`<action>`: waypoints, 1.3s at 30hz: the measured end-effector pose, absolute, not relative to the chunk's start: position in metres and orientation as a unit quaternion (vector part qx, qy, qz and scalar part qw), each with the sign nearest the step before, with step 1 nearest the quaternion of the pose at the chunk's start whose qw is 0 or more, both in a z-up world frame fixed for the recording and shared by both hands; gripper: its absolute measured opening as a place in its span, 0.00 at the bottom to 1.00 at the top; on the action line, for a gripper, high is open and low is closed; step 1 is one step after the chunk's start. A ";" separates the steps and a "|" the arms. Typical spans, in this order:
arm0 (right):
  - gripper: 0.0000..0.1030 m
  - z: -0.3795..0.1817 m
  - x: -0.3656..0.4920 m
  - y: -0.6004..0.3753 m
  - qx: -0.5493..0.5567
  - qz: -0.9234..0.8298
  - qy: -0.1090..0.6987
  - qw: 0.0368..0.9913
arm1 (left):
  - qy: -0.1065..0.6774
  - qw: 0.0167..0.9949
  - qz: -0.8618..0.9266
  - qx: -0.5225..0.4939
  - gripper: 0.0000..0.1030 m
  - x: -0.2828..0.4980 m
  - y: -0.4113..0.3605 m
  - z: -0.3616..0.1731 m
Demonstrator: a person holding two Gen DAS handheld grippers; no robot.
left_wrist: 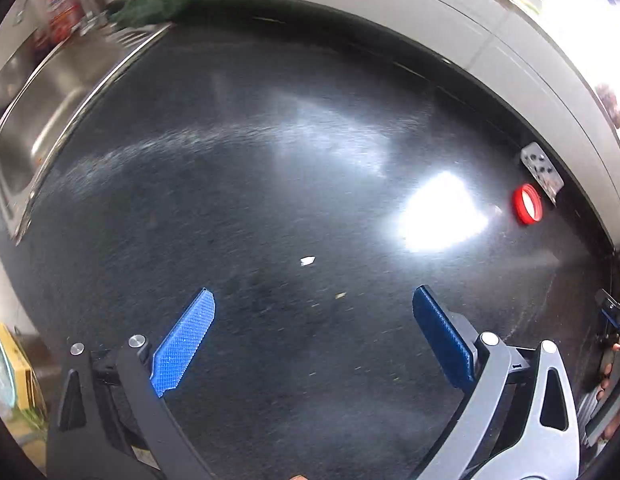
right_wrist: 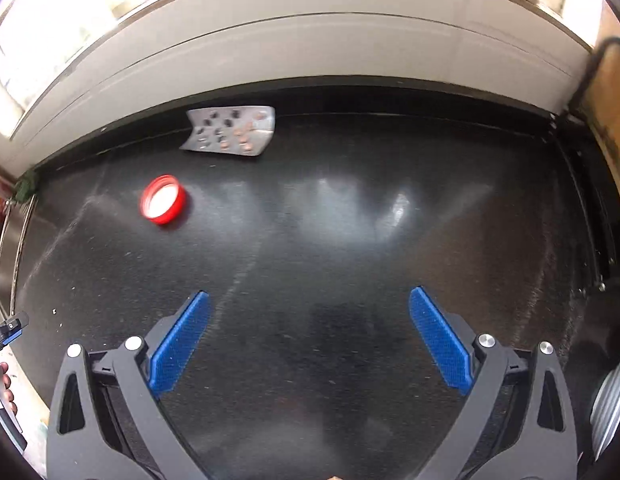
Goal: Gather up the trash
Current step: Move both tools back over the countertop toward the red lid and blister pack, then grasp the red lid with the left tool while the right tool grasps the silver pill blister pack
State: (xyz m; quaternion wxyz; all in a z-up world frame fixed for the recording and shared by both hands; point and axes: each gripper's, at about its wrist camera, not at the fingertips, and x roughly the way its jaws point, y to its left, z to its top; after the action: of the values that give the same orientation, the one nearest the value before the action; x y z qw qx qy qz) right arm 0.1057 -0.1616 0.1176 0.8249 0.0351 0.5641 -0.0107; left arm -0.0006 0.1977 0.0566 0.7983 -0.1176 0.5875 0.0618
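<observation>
Both the left gripper (left_wrist: 313, 294) and the right gripper (right_wrist: 309, 294) are held wide apart and empty above the dark counter (right_wrist: 349, 240). The red cap (right_wrist: 163, 199) lies just in front of the blister pack (right_wrist: 230, 130), which rests against the back wall. A flat pack may be pushed along the counter instead of lifted if approached too steeply.

Dark glossy countertop (right_wrist: 310, 240) (window glare)
</observation>
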 end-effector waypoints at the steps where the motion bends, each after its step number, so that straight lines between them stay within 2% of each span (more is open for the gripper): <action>1: 0.94 0.117 0.103 -0.175 0.043 -0.021 0.565 0.824 | 0.590 0.799 0.051 -0.106 0.94 0.010 0.183 0.056; 9: 0.94 0.105 0.094 -0.240 0.092 -0.067 0.572 0.812 | 0.607 0.793 -0.041 -0.013 0.94 0.074 0.077 0.053; 14: 0.94 0.095 0.108 -0.253 0.117 -0.078 0.576 0.805 | 0.607 0.792 -0.057 0.024 0.94 0.109 0.036 0.049; 26: 0.94 0.071 0.214 -0.205 0.075 -0.010 0.580 0.811 | 0.634 0.767 -0.043 0.090 0.94 0.177 0.003 0.000; 33: 0.94 0.052 0.273 -0.150 -0.022 0.060 0.566 0.822 | 0.638 0.765 -0.069 0.046 0.95 0.187 0.018 -0.005; 39: 0.95 0.037 0.298 -0.129 -0.049 0.083 0.565 0.819 | 0.625 0.774 -0.080 0.057 0.95 0.186 0.021 -0.005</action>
State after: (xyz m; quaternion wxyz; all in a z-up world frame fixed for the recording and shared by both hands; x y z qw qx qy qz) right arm 0.2978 -0.1291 0.0371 0.8193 -0.0487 0.5653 0.0829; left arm 0.1856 0.0212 -0.0050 0.7744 0.0575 0.6251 -0.0797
